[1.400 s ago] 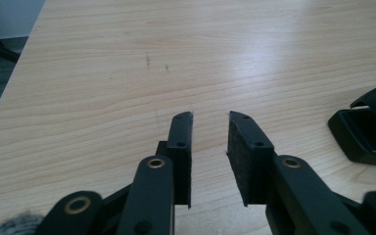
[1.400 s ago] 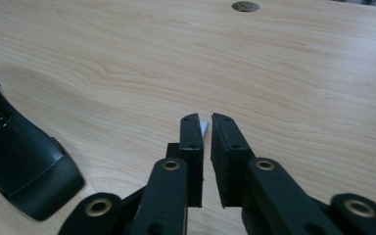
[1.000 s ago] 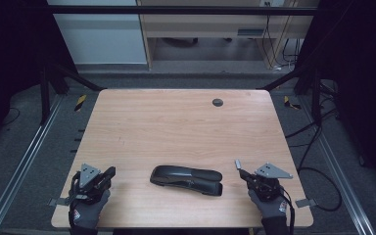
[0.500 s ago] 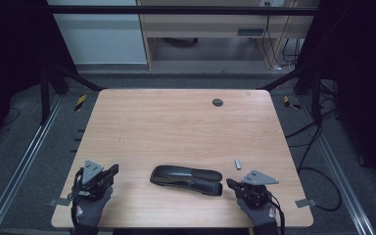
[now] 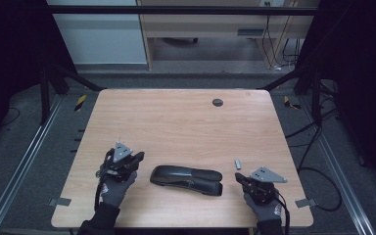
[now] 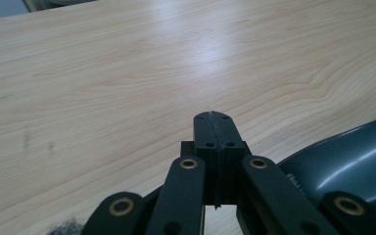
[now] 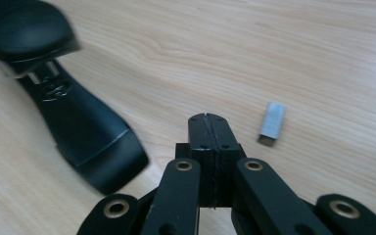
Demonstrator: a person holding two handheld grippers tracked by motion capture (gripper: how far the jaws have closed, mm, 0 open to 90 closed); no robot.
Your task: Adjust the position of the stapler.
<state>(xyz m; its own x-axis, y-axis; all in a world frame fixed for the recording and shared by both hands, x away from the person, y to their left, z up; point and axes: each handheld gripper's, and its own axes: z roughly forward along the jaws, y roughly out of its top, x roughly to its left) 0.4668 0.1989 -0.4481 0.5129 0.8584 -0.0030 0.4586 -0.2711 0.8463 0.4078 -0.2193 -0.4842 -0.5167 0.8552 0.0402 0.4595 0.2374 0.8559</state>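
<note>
Lying flat near the front edge of the pale wooden table [image 5: 176, 117], between both hands: long black plastic stapler [image 5: 186, 179]. Resting just right of the stapler and a little farther back: small silver strip of staples [image 5: 238, 163], apart from everything. Hovering just left of the stapler: left gripper [image 5: 138, 157], jaws pressed fully together, pinching nothing. Sitting just right of the stapler's front end: right gripper [image 5: 239, 178], jaws also pressed together and empty, staple strip [image 7: 272, 120] just beside the tips in the right gripper view.

Judging from this layout, loading the staples looks like the work in hand, not yet started. Possible troubles: pushing the light strip away or breaking it into pieces, if approached with closed tips instead of spread ones; sliding or turning the stapler [image 7: 73, 122] on the smooth wood, if opened with one gripper while not held by the other; slipping off the rounded glossy top [image 6: 352, 161], because of little grip there.
</note>
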